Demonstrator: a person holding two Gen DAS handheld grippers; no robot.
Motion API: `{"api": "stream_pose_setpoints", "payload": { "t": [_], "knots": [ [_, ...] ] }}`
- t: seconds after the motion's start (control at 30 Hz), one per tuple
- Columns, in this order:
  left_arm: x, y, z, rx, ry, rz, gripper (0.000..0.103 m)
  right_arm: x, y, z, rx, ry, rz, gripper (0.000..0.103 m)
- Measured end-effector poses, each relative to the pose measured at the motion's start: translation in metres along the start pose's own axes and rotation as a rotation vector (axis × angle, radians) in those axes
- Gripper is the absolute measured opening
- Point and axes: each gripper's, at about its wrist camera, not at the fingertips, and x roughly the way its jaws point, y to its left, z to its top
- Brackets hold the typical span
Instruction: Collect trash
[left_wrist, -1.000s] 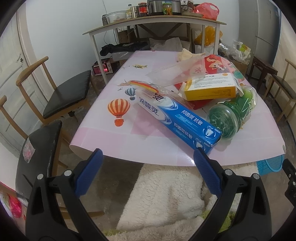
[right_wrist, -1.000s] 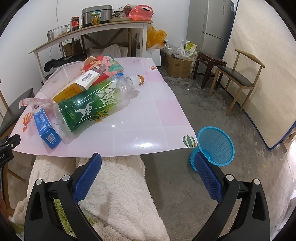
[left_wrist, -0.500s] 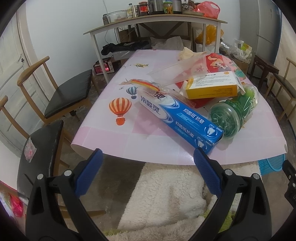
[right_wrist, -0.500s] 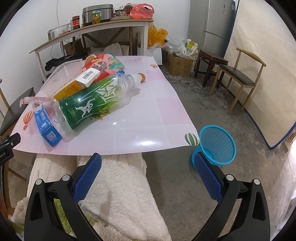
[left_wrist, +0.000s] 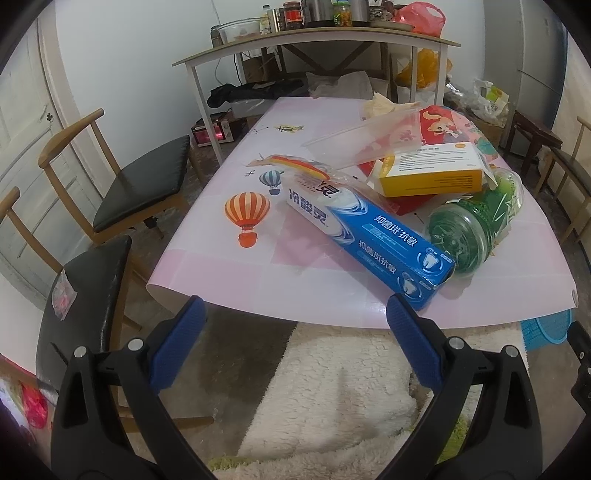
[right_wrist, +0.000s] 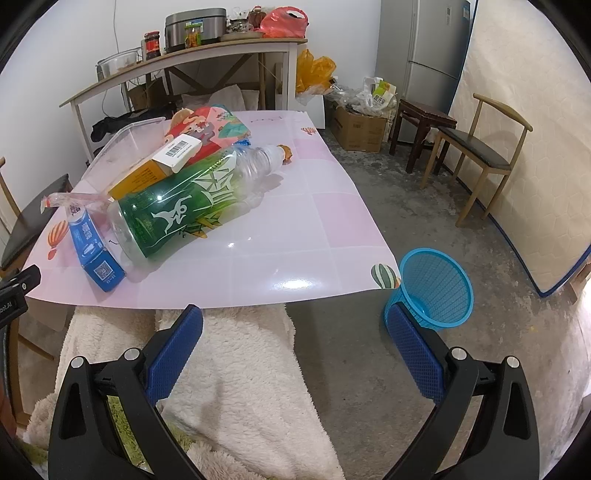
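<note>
Left wrist view: counter carrying the trash heap at 1 o'clock; largest to smallest: bottle lying on its side, toothpaste box touching it, yellow box resting above both. Left claw spread wide and empty, short of the counter edge. Right wrist view: bin on the floor at 2 o'clock, just beside the counter corner; right claw likewise wide and empty. Step judged: approach, nothing yet gripped. Next move likely requires advancing one claw to straddle the toothpaste box or bottle.
</note>
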Motion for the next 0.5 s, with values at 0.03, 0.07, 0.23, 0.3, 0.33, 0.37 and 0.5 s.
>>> {"api": "stream_pose_setpoints", "payload": {
  "t": [0.03,0.07,0.23,0.3,0.33,0.37,0.5],
  "knots": [
    [0.0000,0.0000,0.0000,0.000,0.000,0.001,0.094,0.0000,-0.0002,0.0001,0.000,0.001,0.000,0.097],
    [0.0001,0.0003,0.0001,0.000,0.000,0.001,0.094,-0.0001,-0.0004,0.0001,0.000,0.001,0.001,0.097],
    [0.0026,0.0014,0.0007,-0.001,0.005,0.007,0.094,0.0011,-0.0020,0.0002,0.004,0.004,0.003,0.097],
    [0.0040,0.0028,0.0009,-0.004,0.003,0.015,0.094,0.0030,-0.0029,0.0003,0.006,0.006,0.004,0.097],
    [0.0047,0.0035,0.0016,-0.006,0.002,0.020,0.094,0.0043,-0.0029,0.0006,0.005,0.007,0.004,0.097],
    [0.0053,0.0042,0.0019,-0.006,0.001,0.019,0.094,0.0056,-0.0038,0.0011,0.006,0.006,0.007,0.097],
    [0.0084,0.0085,0.0036,-0.010,-0.004,0.023,0.094,0.0095,-0.0050,0.0056,0.002,-0.009,0.029,0.097]
  ]
}}
